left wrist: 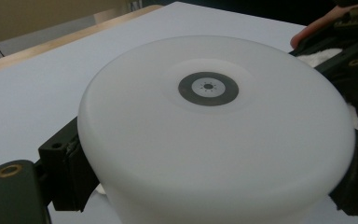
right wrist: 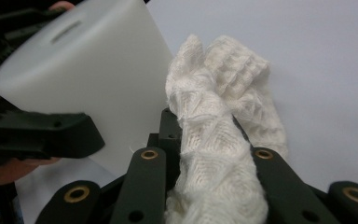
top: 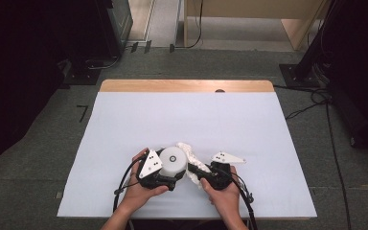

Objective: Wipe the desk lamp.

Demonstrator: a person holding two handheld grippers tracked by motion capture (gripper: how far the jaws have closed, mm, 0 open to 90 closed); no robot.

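1. The white cylinder (top: 173, 162) stands upright on the near middle of the table (top: 124, 124), flat top up, with a small grey ring at the centre of that top. It is clamped between the jaws of my left gripper (top: 172, 178): in the left gripper view the black pads press its wall on both sides, so those jaws are spread wide around it and closed on it.

2. The white knitted cloth (top: 189, 154) lies bunched just to the right of the cylinder and touches its side. In the right gripper view the cloth (right wrist: 216, 154) runs up between my two jaws, squeezed thin there and fluffing out above them.

3. My right gripper (top: 195, 168) has its jaws nearly together, pinching that cloth. It points toward the cylinder (right wrist: 81, 70) from the right, close beside it.

4. My hands sit side by side at the near edge, the left hand (top: 141, 188) wrapped around its gripper, the right hand (top: 223, 189) around the other.

5. The tabletop is covered in white, with a strip of bare wood (top: 187, 86) at the far edge.
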